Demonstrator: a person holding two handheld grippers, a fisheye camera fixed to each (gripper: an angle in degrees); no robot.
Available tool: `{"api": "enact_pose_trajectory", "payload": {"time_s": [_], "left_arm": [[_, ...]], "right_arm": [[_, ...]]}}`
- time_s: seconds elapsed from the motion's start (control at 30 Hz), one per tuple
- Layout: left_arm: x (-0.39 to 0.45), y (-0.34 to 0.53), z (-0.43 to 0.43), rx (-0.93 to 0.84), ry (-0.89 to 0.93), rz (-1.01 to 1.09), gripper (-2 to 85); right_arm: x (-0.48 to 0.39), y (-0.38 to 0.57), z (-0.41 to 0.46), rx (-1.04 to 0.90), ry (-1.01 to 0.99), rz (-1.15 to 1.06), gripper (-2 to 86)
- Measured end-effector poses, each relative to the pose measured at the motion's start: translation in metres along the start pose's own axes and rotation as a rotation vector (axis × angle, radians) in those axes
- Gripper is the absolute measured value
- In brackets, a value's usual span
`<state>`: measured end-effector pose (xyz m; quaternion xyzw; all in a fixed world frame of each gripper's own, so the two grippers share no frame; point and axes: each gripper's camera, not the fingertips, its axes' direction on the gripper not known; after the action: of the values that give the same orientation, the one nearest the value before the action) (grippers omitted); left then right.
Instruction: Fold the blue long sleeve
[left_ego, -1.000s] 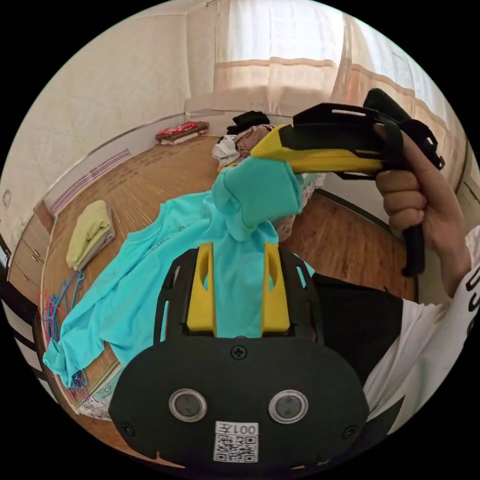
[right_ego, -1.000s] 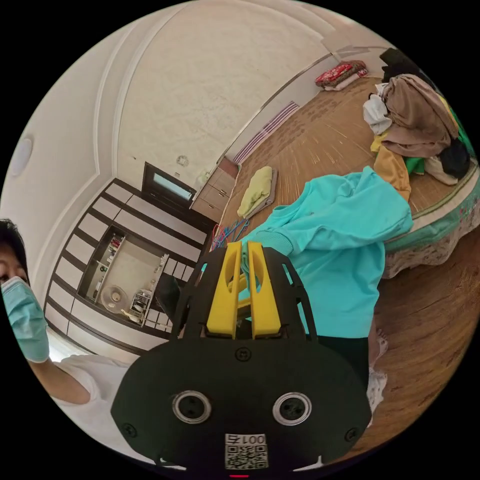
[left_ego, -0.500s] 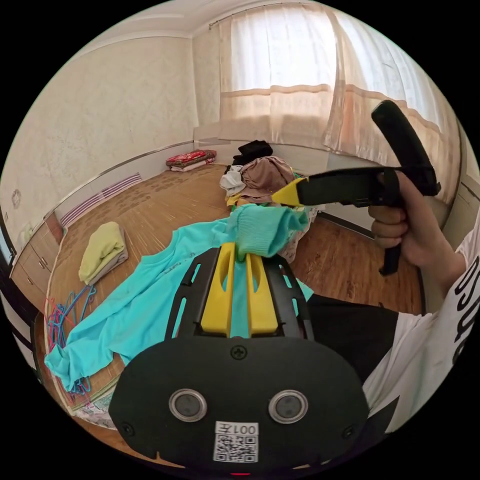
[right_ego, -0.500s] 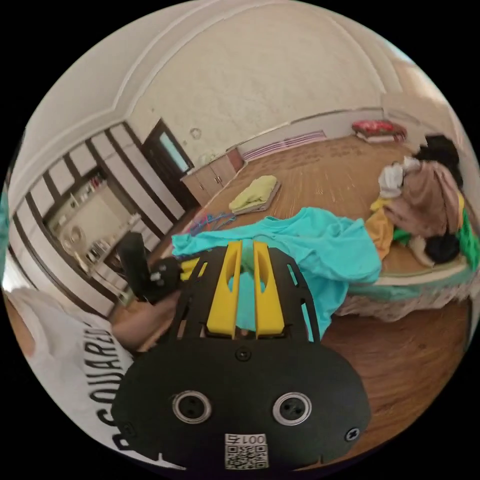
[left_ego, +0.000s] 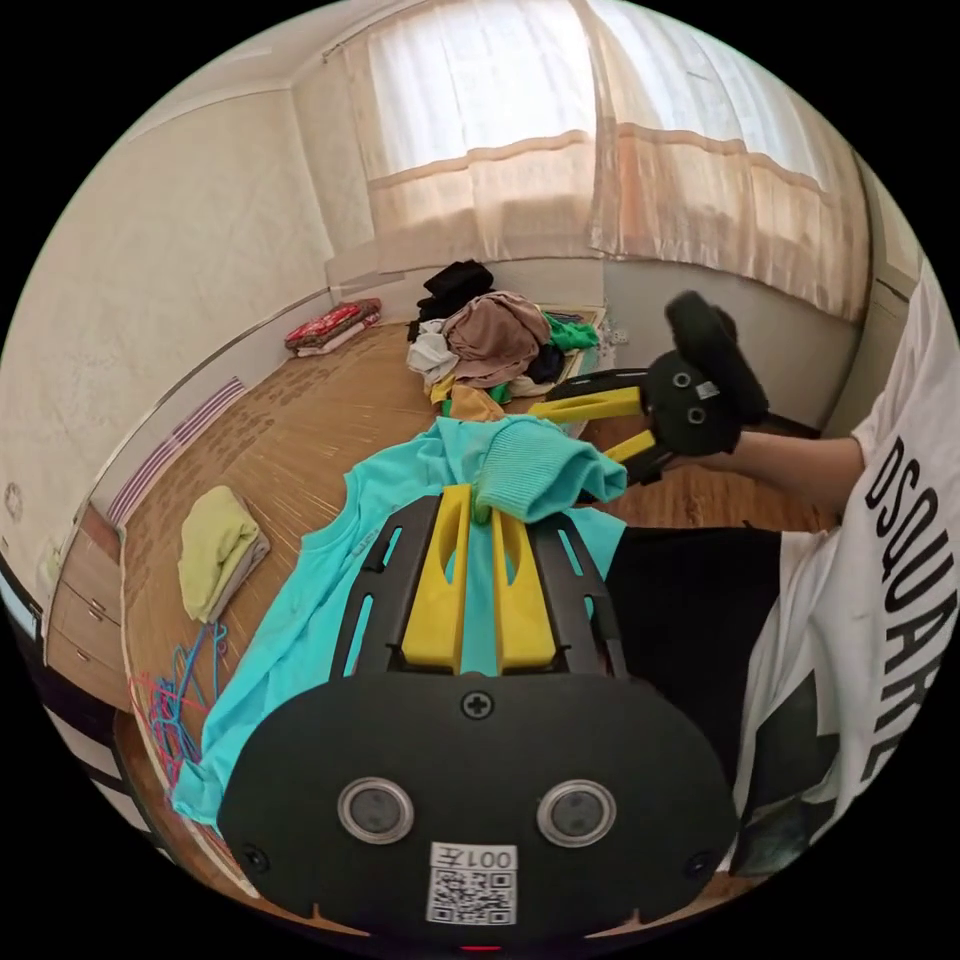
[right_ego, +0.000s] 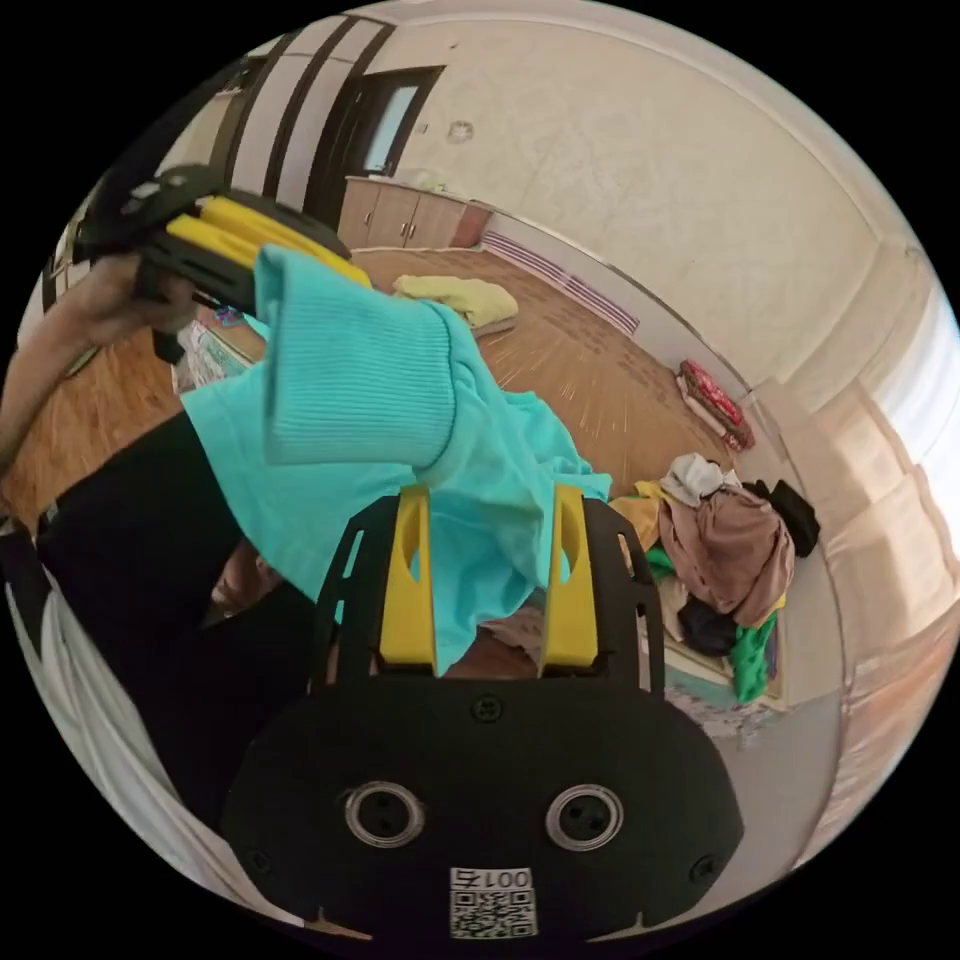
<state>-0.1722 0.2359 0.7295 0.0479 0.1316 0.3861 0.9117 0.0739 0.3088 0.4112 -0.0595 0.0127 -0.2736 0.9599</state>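
Note:
The blue long sleeve (left_ego: 320, 600) is a turquoise top lying across the floor mat, one sleeve lifted toward me. In the left gripper view, my left gripper (left_ego: 478, 497) is shut on that sleeve just below its ribbed cuff (left_ego: 540, 470). Beside the cuff, my right gripper (left_ego: 570, 434) is held in a hand with its jaws spread. In the right gripper view, my right gripper (right_ego: 490, 495) stands open, and turquoise cloth (right_ego: 500, 440) hangs loose between the wide jaws. The cuff (right_ego: 350, 380) droops from my left gripper (right_ego: 300, 250) at the upper left.
A heap of mixed clothes (left_ego: 490, 340) sits on the mat beyond the top. A folded yellow-green garment (left_ego: 215, 535) and a tangle of hangers (left_ego: 175, 700) lie to the left. The person's black trousers (left_ego: 690, 600) are close under the sleeve. Folded red bedding (left_ego: 330, 325) lies by the wall.
My left gripper went from open to shut on the sleeve by the cuff. My right gripper, which had held the cuff, has opened and let it go. Both cameras swung round.

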Motion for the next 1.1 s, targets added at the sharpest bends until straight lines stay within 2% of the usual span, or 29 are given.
{"api": "enact_pose_trajectory", "payload": {"time_s": [0.13,0.2,0.4,0.57,0.73,0.8,1.0,1.1], "left_arm": [[0.009,0.002,0.005,-0.093,-0.088,0.059,3.3],[0.007,0.003,0.006,-0.103,-0.096,0.058,3.2],[0.000,-0.006,-0.006,-0.109,-0.052,0.084,3.0],[0.004,-0.007,-0.031,-0.154,-0.125,0.141,2.9],[-0.005,0.011,-0.048,-0.210,-0.118,0.064,2.7],[-0.006,0.021,-0.043,-0.248,-0.100,0.032,2.7],[-0.017,0.054,-0.013,-0.410,-0.106,-0.125,0.3],[-0.032,0.069,-0.009,-0.469,-0.133,-0.247,-0.7]], "right_arm": [[-0.030,-0.011,-0.008,0.121,0.089,-0.092,4.6],[-0.039,-0.013,-0.011,0.140,0.082,-0.105,3.6],[-0.065,-0.023,-0.008,0.156,-0.100,-0.103,2.7],[-0.084,-0.052,-0.002,0.202,-0.170,-0.124,2.8],[-0.079,-0.080,0.024,0.221,-0.518,-0.010,4.2],[-0.081,-0.084,0.037,0.202,-0.566,-0.012,4.7],[-0.077,-0.085,0.064,0.088,-0.436,-0.066,9.3],[-0.047,-0.079,0.078,0.031,-0.351,-0.008,10.0]]}}
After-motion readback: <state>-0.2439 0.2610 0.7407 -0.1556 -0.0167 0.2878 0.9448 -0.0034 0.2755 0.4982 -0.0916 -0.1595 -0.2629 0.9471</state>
